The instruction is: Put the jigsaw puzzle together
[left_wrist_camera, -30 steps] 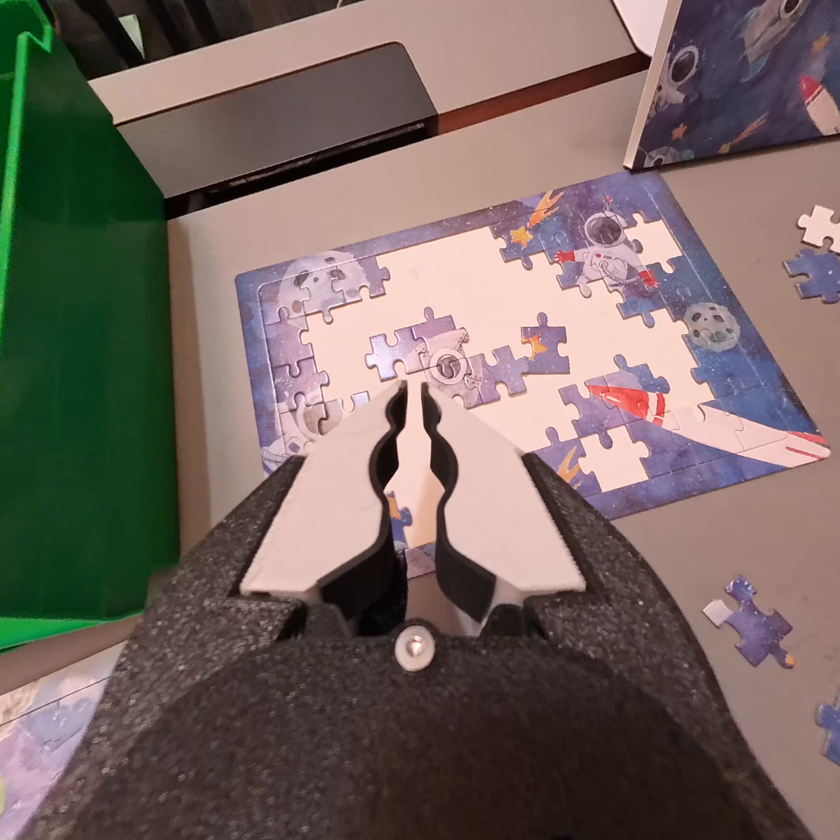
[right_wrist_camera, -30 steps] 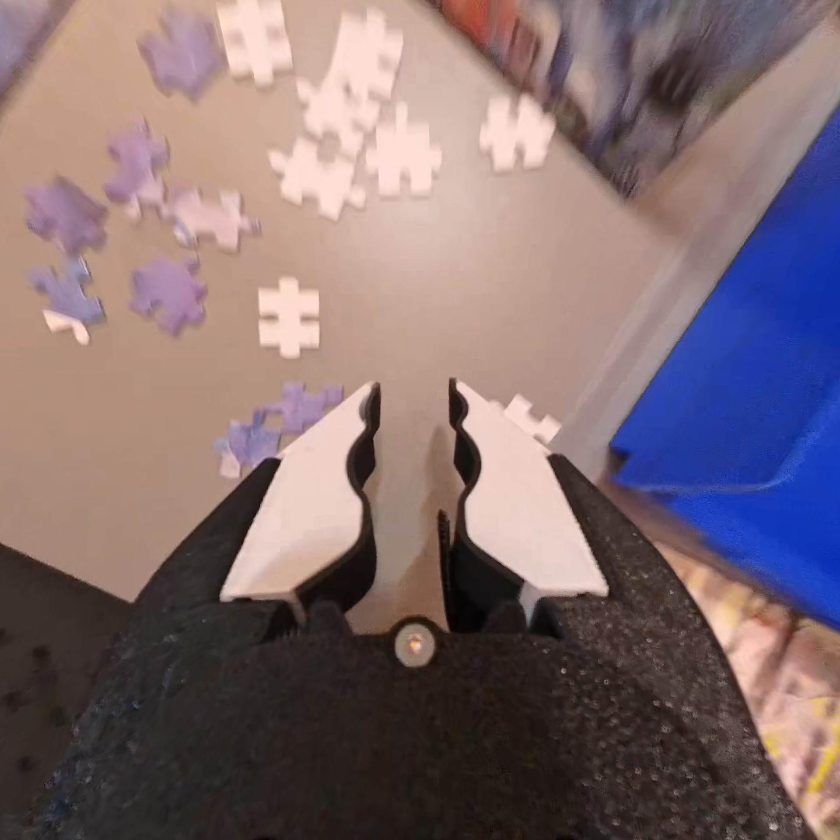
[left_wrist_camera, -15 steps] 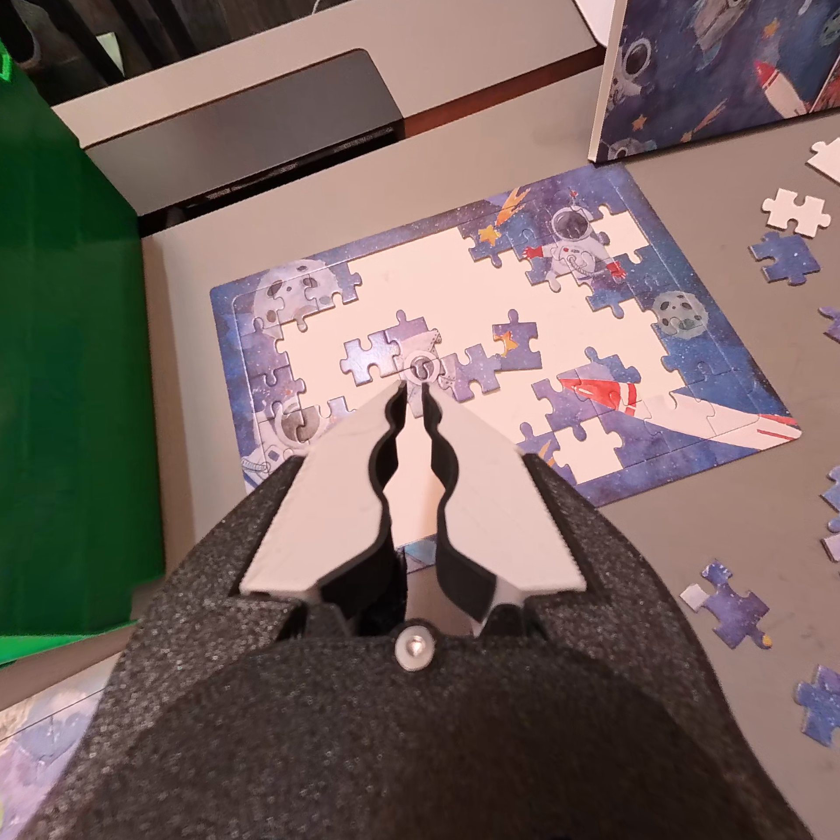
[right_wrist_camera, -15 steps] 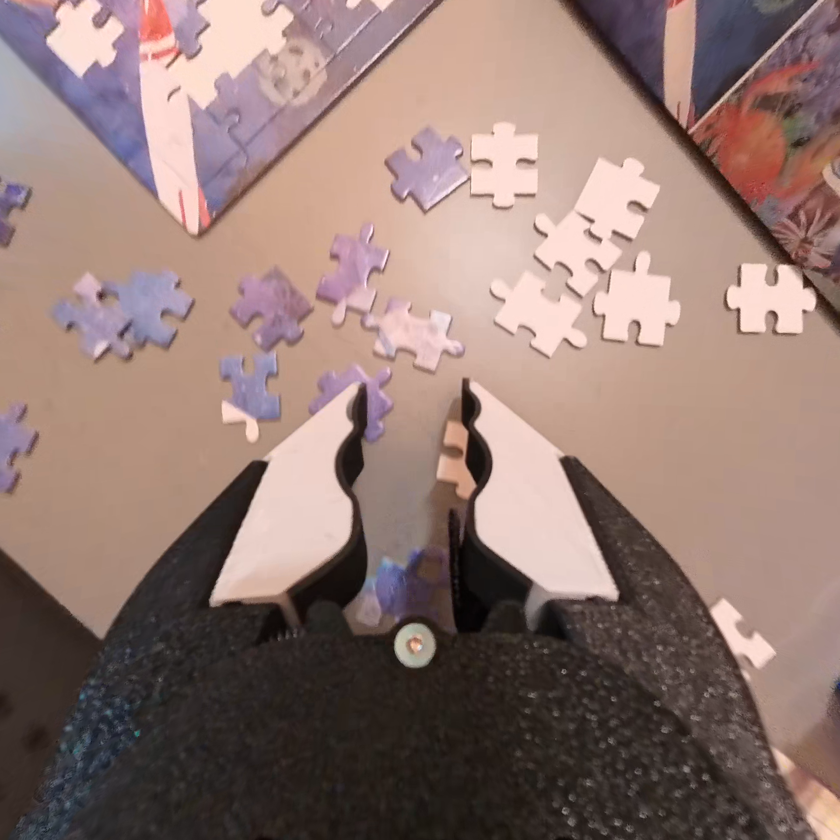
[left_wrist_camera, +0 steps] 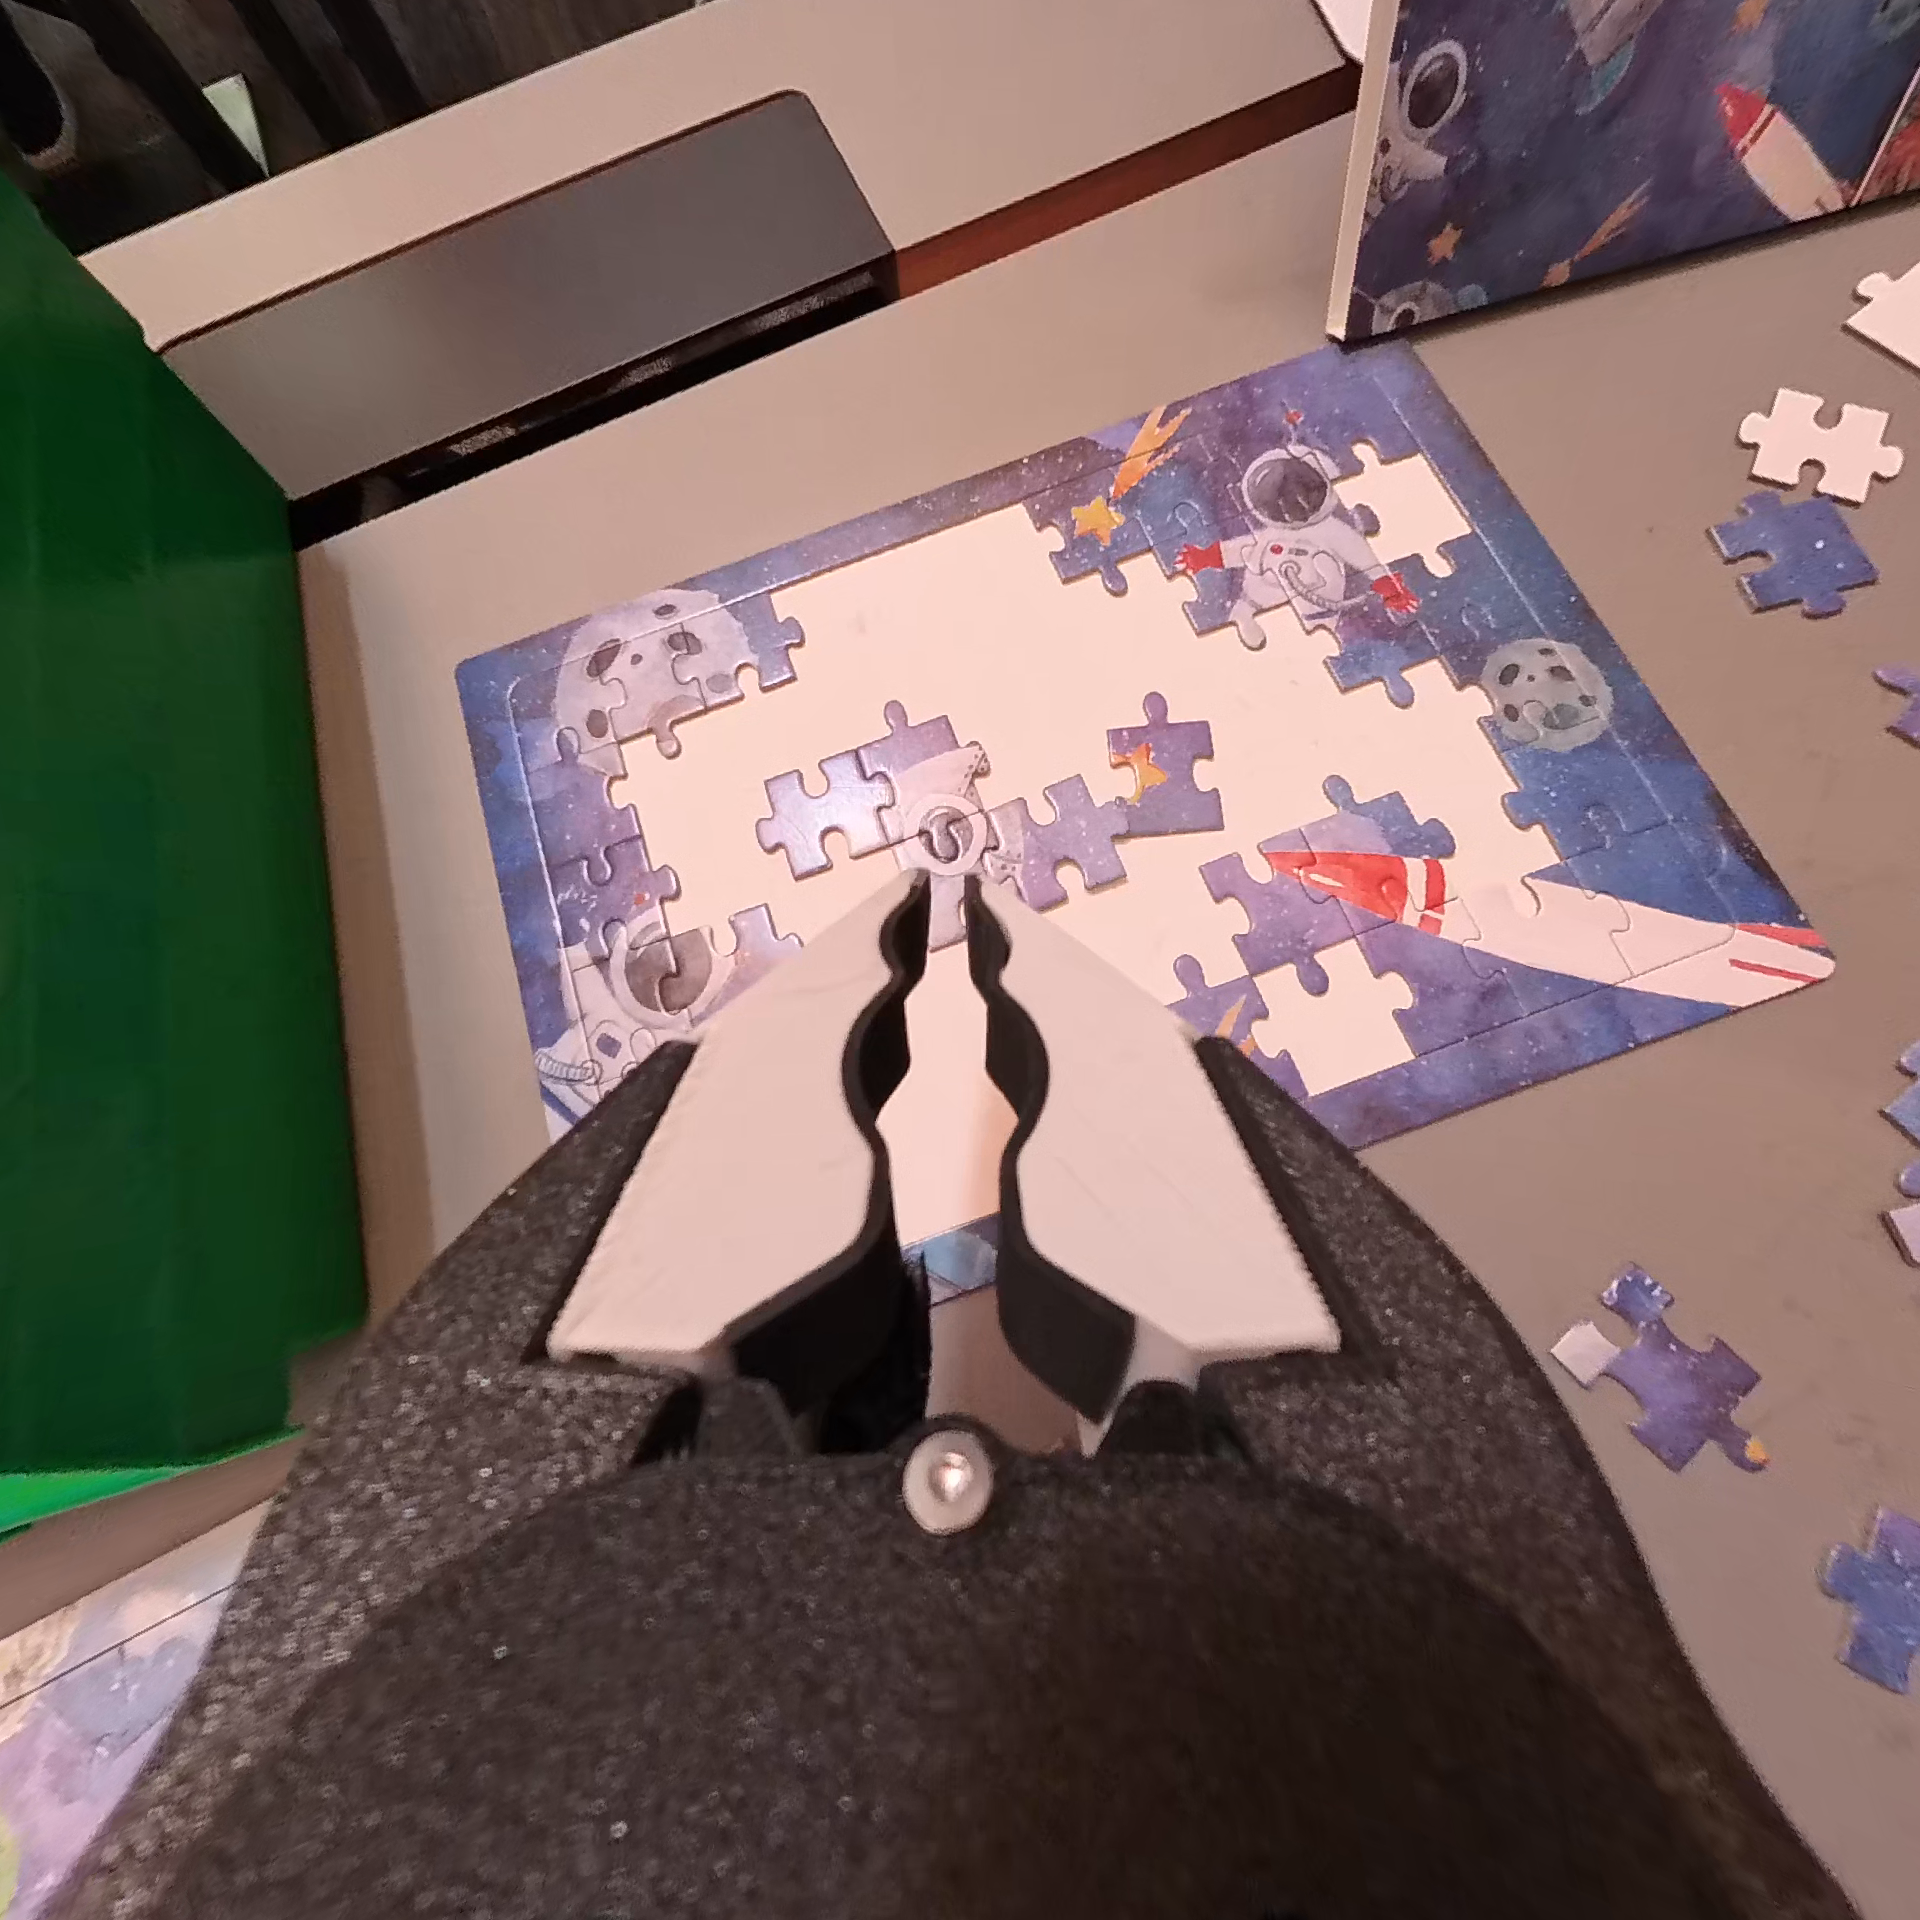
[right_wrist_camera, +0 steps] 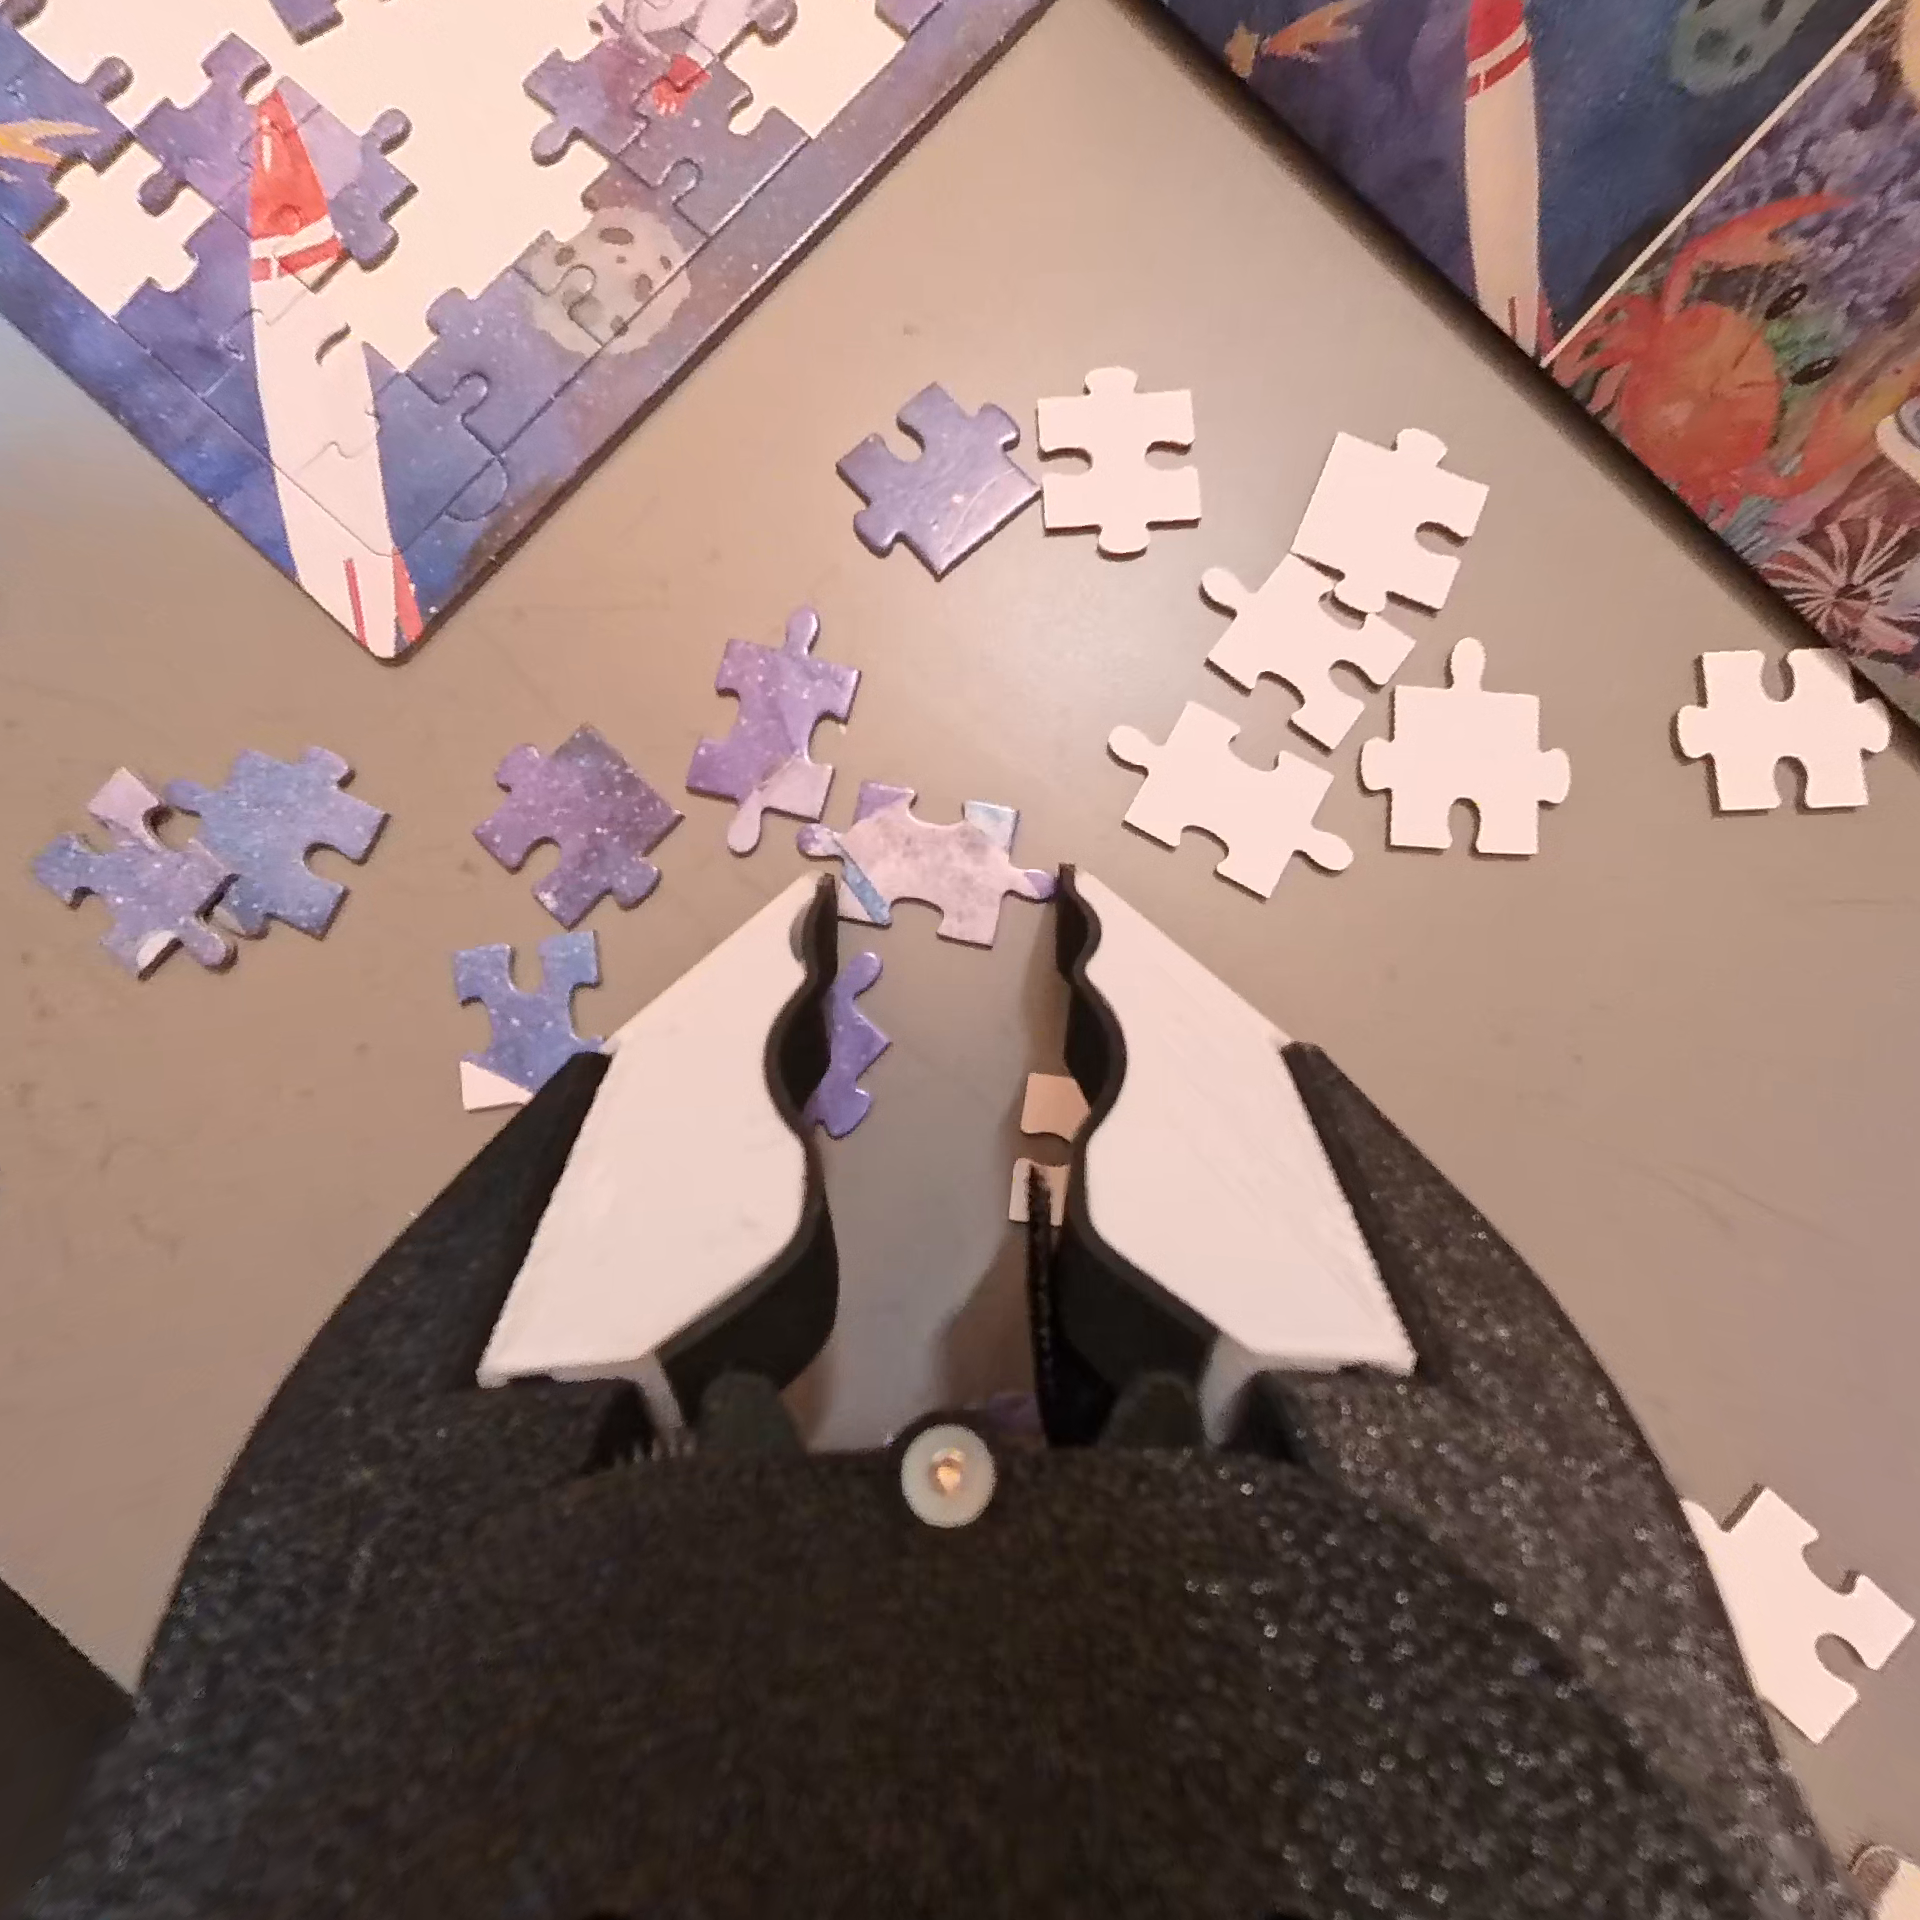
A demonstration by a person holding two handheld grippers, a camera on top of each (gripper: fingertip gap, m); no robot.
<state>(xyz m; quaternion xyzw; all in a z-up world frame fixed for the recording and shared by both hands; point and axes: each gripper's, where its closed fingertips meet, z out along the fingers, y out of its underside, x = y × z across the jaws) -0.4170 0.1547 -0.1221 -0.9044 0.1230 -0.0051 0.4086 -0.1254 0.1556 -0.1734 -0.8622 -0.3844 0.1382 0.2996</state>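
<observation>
The space-themed jigsaw board point(left_wrist_camera: 987, 644) lies on the grey table, its border and several patches filled and a loose cluster of pieces point(left_wrist_camera: 940, 805) in its white middle. My left gripper point(left_wrist_camera: 943, 891) hovers over the board's near half, just short of that cluster, jaws almost together and empty. My right gripper point(right_wrist_camera: 945, 881) is open, low over the loose pieces. A pale moon-coloured piece point(right_wrist_camera: 930, 868) lies between its fingertips. Purple face-up pieces point(right_wrist_camera: 577, 821) lie to its left, white face-down pieces point(right_wrist_camera: 1299, 644) to its right. The board's corner point(right_wrist_camera: 395, 582) shows at upper left.
A green bin point(left_wrist_camera: 135, 831) stands close on the board's left. A black slab point(left_wrist_camera: 540, 249) lies behind it. The picture box point(left_wrist_camera: 1610, 156) stands at the back right and also shows in the right wrist view point(right_wrist_camera: 1558, 156). More loose pieces point(left_wrist_camera: 1662, 1371) lie right of the board.
My right gripper has swung away from a blue bin to the loose pieces, opened wider and come down around the pale piece. My left gripper stayed nearly shut and drifted slightly over the board.
</observation>
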